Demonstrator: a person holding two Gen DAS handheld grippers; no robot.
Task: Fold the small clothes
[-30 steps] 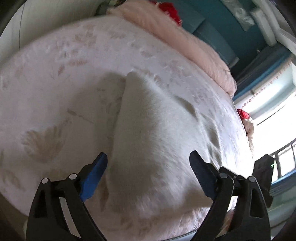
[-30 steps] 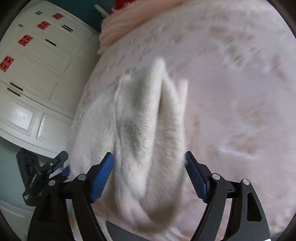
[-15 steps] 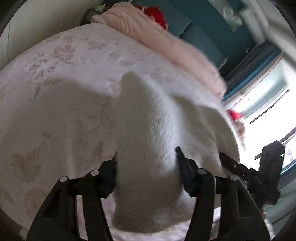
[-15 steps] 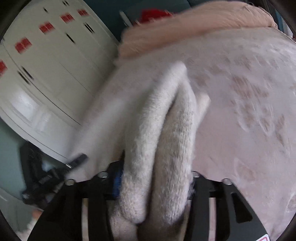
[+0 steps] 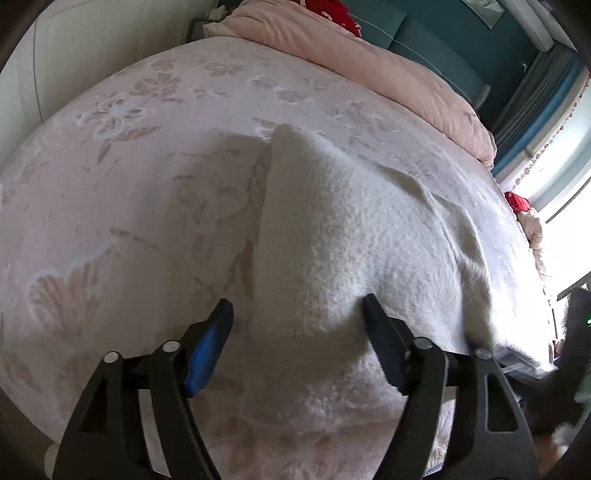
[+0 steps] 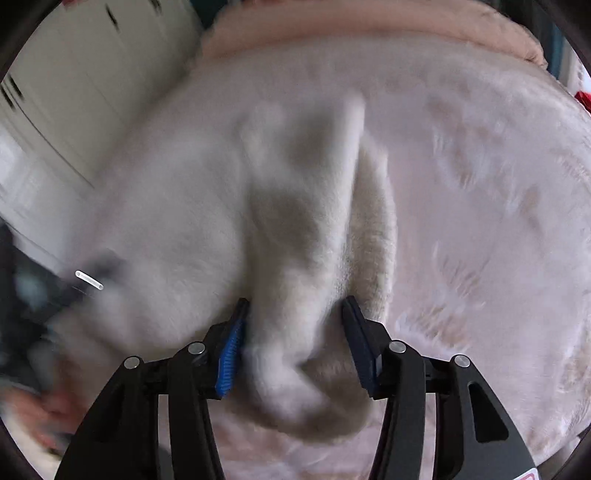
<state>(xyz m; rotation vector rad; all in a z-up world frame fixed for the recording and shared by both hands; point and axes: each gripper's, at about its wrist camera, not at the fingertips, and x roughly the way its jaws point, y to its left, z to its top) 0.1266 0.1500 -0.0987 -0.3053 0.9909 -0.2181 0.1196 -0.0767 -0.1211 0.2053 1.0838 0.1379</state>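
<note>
A white fuzzy garment (image 5: 354, 236) lies on the pink floral bedspread (image 5: 110, 206). In the left wrist view my left gripper (image 5: 295, 317) has its jaws partly apart, with the garment's near edge lying between them; the left blue pad (image 5: 210, 343) stands clear of the cloth. In the right wrist view, which is blurred, my right gripper (image 6: 293, 314) straddles a bunched ridge of the same garment (image 6: 295, 229), and both pads touch the cloth.
A pink duvet (image 5: 369, 48) is heaped along the bed's far edge with red cloth (image 5: 332, 11) behind it. White cupboard doors (image 6: 74, 92) stand to the left in the right wrist view. A bright window (image 5: 569, 192) is at the right.
Both grippers closed on the garment and lifted it half a second ago. Now the left jaws have spread again and the cloth has dropped back; the right view is blurred by motion.
</note>
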